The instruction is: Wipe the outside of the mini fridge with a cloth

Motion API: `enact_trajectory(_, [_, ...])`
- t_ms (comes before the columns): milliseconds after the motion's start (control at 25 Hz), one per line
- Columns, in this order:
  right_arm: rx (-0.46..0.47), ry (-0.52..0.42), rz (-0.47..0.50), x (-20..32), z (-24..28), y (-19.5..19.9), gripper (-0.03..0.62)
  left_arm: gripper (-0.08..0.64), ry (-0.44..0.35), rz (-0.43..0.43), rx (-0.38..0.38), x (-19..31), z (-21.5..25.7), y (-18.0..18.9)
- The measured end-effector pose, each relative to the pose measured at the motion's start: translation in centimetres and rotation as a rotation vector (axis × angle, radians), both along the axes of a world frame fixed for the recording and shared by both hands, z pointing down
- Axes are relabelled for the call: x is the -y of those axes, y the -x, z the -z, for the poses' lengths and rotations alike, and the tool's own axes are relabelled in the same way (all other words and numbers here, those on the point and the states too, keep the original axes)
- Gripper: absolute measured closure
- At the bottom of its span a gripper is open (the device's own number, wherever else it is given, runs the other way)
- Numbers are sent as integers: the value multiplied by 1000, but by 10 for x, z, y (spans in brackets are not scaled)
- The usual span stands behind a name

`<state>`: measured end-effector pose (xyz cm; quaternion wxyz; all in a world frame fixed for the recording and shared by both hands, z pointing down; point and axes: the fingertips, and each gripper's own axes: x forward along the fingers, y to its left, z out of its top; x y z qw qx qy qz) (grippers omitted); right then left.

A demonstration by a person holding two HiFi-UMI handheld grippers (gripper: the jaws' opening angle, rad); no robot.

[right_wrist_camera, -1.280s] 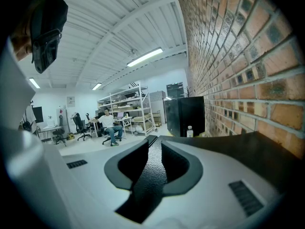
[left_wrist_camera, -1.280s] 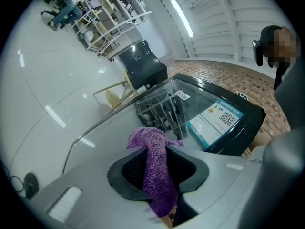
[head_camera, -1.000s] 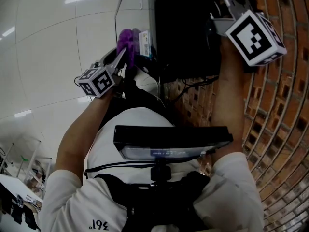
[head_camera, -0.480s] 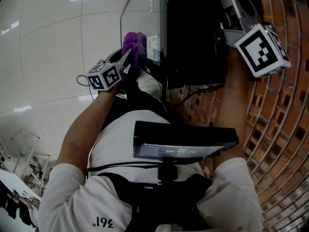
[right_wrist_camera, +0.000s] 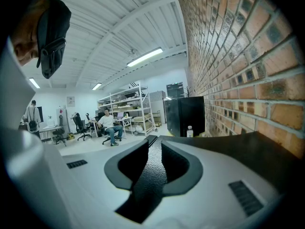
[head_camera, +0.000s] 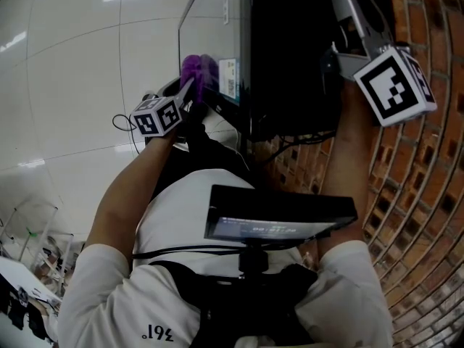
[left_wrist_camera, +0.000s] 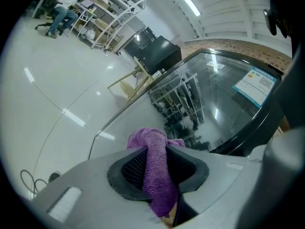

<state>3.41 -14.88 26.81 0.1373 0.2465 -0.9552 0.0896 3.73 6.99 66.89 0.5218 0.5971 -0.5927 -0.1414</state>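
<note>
The mini fridge [head_camera: 290,56] is black with a glass door [head_camera: 214,27] that carries a white label [head_camera: 230,80]. My left gripper [left_wrist_camera: 153,146] is shut on a purple cloth [left_wrist_camera: 156,175], whose bunched end [head_camera: 197,69] lies against the glass door [left_wrist_camera: 214,94] just left of the label [left_wrist_camera: 255,85]. Its marker cube [head_camera: 158,116] sits lower left of the cloth. My right gripper [right_wrist_camera: 153,140] is shut with nothing in it, held along the fridge's dark far side [right_wrist_camera: 267,151] beside the brick wall. Its marker cube [head_camera: 395,85] is at the upper right.
A brick wall [head_camera: 428,194] runs close along the right of the fridge. Cables [head_camera: 290,133] hang below the fridge's back. Glossy white floor [head_camera: 65,85] lies to the left. Far off are shelving [right_wrist_camera: 126,109], a black cabinet [right_wrist_camera: 183,113] and a seated person [right_wrist_camera: 110,125].
The head view has shifted, so the fridge sits further right in frame. The left gripper with the cloth has slid slightly down the glass, staying next to the label. The right gripper has barely moved.
</note>
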Motion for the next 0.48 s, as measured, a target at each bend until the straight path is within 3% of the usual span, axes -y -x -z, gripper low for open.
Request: enact_trajectory(480, [1, 0, 5, -1, 1, 1, 514, 453, 33, -13, 8, 1, -23, 2])
